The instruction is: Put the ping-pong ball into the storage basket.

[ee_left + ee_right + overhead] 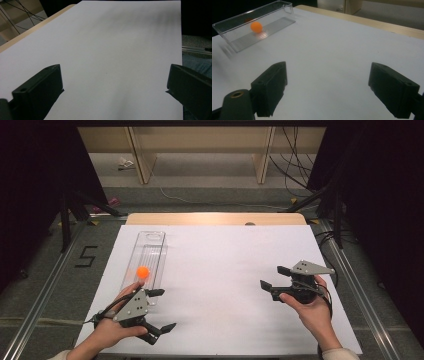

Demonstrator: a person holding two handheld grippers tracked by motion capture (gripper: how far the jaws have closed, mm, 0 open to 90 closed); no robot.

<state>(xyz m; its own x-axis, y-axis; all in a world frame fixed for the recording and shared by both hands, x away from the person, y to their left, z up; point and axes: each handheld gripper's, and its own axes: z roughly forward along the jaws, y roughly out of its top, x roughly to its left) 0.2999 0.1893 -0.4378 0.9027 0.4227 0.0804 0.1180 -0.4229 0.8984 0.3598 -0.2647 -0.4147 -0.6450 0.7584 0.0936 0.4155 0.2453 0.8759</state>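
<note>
In the high view a clear tray (150, 251) lies at the left of the white sheet (220, 265), its long side running up the frame. An orange ball (143, 272) sits inside it, toward its lower end. Just below the tray, at lower left, the left gripper (162, 310) is held in a hand (112, 330) low over the sheet, jaws spread wide with nothing between them, pointing toward the right of the frame. One jaw tip lies at the tray's lower end; whether it touches cannot be told. In the left gripper view the two black jaws stand far apart at the bottom corners, bare sheet between them.

At centre right of the high view the right gripper (274, 277) is held in the other hand (312, 312), jaws also spread and empty, pointing left across the sheet, well apart from the tray. In the right gripper view its jaws rise wide apart from the bottom, and the tray (252, 26) with the ball (256, 27) shows at upper left.
</note>
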